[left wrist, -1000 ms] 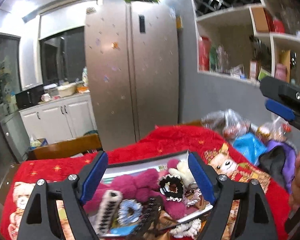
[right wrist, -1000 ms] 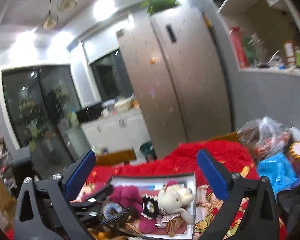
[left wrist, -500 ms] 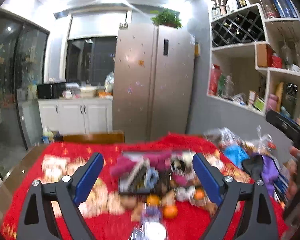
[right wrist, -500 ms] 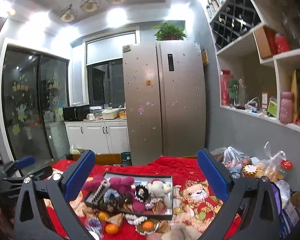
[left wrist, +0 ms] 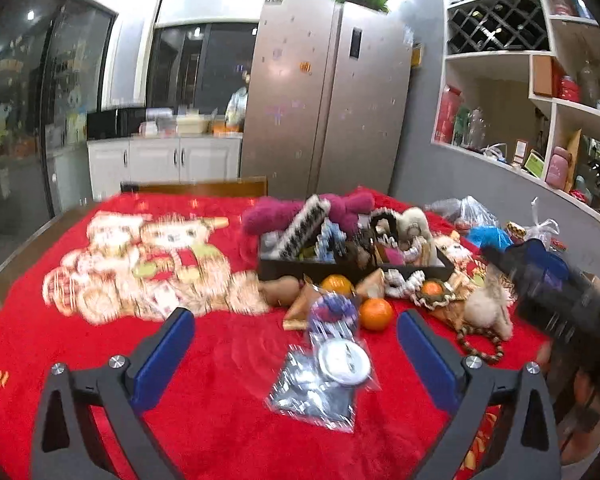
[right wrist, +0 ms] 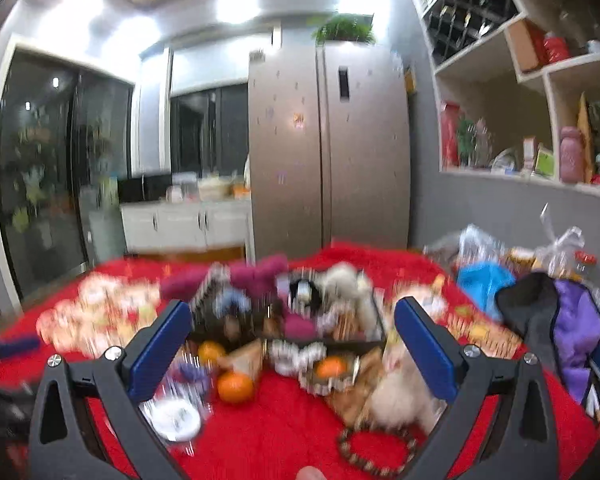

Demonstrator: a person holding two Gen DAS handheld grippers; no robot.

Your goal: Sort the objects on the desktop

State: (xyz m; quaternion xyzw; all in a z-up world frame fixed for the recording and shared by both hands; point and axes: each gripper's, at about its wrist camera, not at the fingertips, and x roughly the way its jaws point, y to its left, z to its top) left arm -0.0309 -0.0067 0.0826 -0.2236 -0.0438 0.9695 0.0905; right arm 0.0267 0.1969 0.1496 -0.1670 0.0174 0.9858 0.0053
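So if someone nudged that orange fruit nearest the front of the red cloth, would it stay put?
Probably not for long. The round orange fruit looks smooth and ball-shaped, so it would likely roll. The fuzzy red tablecloth may slow it. It sits close beside the crinkly clear plastic packet, which could block it on that side.

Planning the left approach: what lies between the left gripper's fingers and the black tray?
Left wrist view: a clear packet holding a round tin lies nearest the left gripper, then an orange and wedge-shaped pieces before the black tray.
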